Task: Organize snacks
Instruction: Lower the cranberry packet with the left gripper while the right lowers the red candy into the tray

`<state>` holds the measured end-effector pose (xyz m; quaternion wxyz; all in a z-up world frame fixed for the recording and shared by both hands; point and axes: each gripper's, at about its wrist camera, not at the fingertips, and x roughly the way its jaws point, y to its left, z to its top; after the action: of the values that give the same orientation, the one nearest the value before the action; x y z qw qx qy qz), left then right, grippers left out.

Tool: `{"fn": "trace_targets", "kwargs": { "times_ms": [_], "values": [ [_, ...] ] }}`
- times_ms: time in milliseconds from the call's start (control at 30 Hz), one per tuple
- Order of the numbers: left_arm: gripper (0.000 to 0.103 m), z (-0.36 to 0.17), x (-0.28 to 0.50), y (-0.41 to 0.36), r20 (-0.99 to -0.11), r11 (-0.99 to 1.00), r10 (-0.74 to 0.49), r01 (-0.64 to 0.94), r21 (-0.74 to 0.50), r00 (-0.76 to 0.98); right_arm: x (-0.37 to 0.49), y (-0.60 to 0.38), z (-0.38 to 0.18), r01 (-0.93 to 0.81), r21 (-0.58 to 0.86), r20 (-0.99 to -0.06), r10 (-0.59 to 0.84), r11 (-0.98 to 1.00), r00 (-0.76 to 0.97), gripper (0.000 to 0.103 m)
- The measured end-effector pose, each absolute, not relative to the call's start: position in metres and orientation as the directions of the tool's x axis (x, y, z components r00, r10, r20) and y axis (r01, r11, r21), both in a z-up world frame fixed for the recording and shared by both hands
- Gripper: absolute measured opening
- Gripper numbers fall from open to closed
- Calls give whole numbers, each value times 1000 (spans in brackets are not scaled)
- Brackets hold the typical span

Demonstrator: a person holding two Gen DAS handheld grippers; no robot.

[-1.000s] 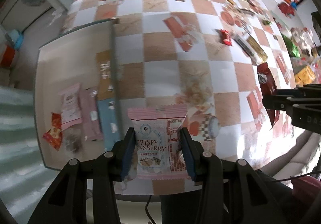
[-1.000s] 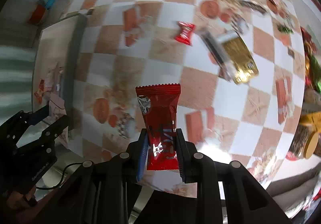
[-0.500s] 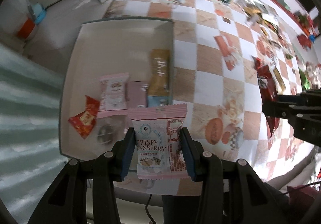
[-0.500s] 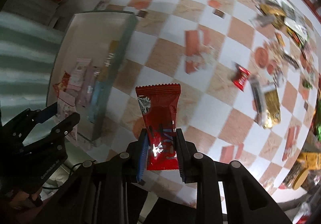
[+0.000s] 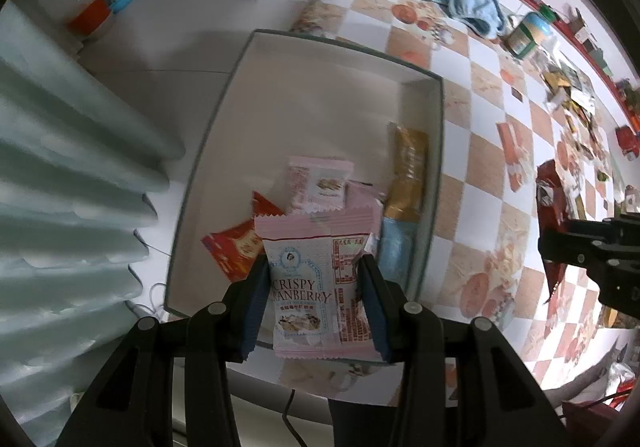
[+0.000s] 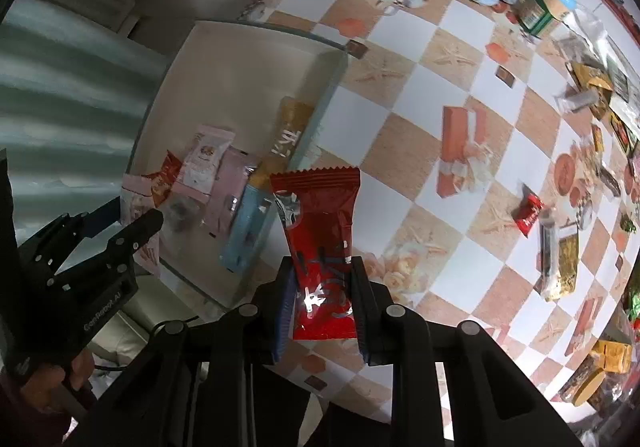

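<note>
Two light, crinkly packets, gripped across their lower halves: left gripper (image 5: 316,303) clamps the pink packet (image 5: 314,279) above the box (image 5: 434,167), toward its 6 o'clock wall; right gripper (image 6: 322,305) clamps the red packet (image 6: 320,247) over the table (image 6: 440,119) at the box's 3 o'clock. Probably slippery film; pinch mid-body.

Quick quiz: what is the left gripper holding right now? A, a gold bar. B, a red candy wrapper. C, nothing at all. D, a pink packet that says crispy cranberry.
D: the left gripper has its pads pressed on both sides of the pink crispy cranberry packet, held above the box; the red packet is in the right gripper.
</note>
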<state>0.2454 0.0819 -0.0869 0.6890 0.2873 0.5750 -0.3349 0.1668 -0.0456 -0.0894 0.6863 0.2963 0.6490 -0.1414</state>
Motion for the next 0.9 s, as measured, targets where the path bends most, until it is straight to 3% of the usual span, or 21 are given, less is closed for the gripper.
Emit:
{"fn": "trace_targets", "kwargs": {
  "times_ms": [900],
  "values": [
    [48,-100,279,82,-988,641,-129,768,-15,89,228,-31,-91,504,237,-971,213,830,105,28]
  ]
}}
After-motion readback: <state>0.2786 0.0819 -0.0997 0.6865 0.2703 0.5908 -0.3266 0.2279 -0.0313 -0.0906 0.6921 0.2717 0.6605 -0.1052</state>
